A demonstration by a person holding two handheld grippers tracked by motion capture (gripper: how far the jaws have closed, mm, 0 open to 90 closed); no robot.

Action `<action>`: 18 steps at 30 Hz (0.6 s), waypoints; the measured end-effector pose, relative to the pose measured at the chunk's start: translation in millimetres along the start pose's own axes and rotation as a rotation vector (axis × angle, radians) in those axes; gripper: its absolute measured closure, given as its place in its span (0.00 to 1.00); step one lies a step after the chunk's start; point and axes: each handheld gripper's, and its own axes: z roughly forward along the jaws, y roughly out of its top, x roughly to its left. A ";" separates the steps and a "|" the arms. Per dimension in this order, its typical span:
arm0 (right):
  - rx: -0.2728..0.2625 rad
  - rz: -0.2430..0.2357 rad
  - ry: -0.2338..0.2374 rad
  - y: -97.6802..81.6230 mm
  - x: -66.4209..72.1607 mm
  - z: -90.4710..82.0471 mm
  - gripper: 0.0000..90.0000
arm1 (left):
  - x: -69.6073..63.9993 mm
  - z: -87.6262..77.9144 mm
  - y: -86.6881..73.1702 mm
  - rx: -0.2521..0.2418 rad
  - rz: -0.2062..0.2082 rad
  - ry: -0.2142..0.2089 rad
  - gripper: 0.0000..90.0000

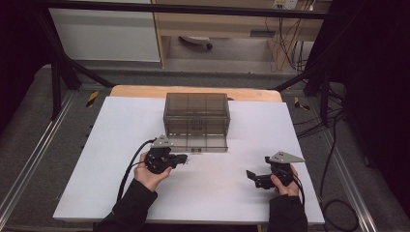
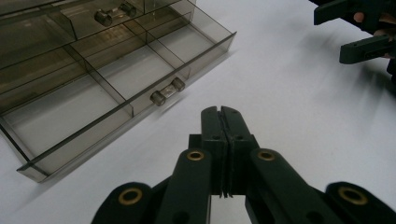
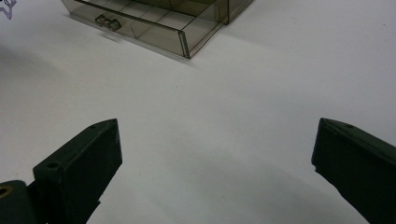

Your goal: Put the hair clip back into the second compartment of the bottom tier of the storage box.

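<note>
Fingers of left gripper (image 2: 223,114) pressed together, empty; drawer knob (image 2: 167,91) just ahead, up-left, bar lying across drawer (image 2: 88,100) front. Right gripper (image 3: 215,154) wide open, farther off on worktop (image 1: 217,193).

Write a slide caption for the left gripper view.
Left gripper, fingers shut on nothing, points beside the handle of the open bottom drawer.

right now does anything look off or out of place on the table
Only the drawer box: its bottom drawer is pulled out and empty. Nothing looks spilled or damaged. The left gripper is shut on nothing, the right gripper open.
</note>
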 end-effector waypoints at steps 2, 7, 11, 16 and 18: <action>-0.001 0.000 -0.001 -0.1 0.1 0.2 0.02 | 0.6 0.5 1.4 -0.001 0.000 0.002 0.98; -0.001 -0.002 -0.002 -0.1 0.2 0.6 0.02 | 1.3 1.6 6.2 -0.001 0.003 0.003 0.98; -0.001 -0.001 -0.001 -0.1 0.2 0.3 0.02 | 0.9 2.0 10.2 -0.004 0.006 0.005 0.98; 0.000 -0.001 -0.002 -0.1 0.2 0.4 0.02 | 0.4 3.2 15.1 -0.005 0.010 0.004 0.98; 0.000 0.000 -0.002 -0.2 0.0 0.4 0.02 | 0.3 3.5 16.8 -0.006 0.012 0.004 0.98</action>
